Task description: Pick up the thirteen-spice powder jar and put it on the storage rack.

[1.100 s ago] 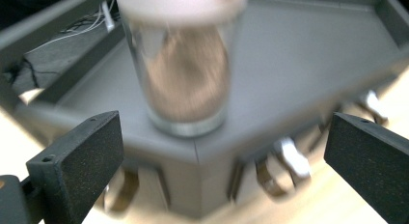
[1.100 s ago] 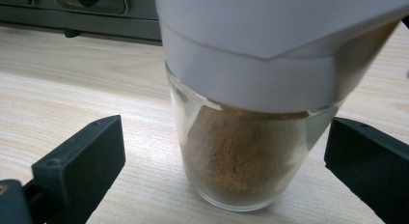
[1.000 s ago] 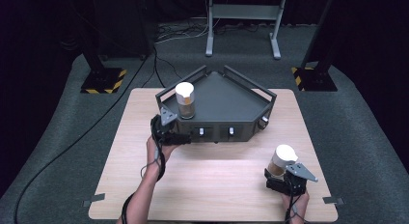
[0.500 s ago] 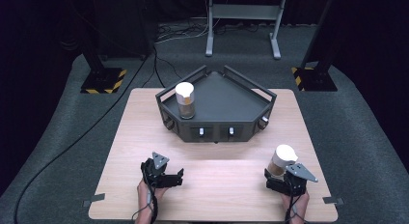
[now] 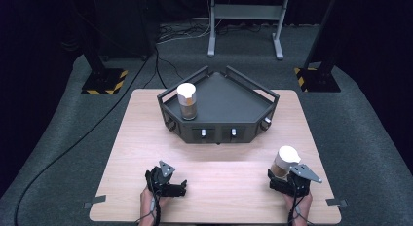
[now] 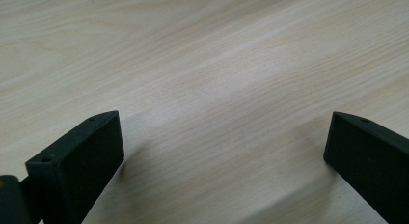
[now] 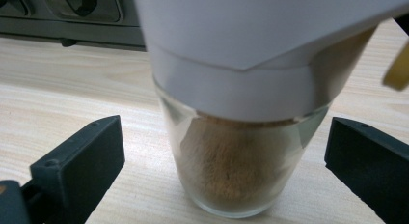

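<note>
Right gripper view: glass jar [image 7: 241,151], white-capped, brown powder inside, standing on table [image 7: 58,108] between right gripper's [image 7: 226,161] spread jaws, untouched; likely rigid, slippery, breakable, best clamped below cap; left gripper [image 6: 222,147] gapes empty over bare wood.

left tongs [image 5: 181,188]: low at near edge, jaws spread wide, empty | right tongs [image 5: 278,179]: low, jaws apart

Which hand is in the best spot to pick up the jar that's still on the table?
The right. Its hand-held gripper already has open jaws either side of the jar, which stands on the table. The left hand-held gripper is open over bare wood, far from it.
</note>
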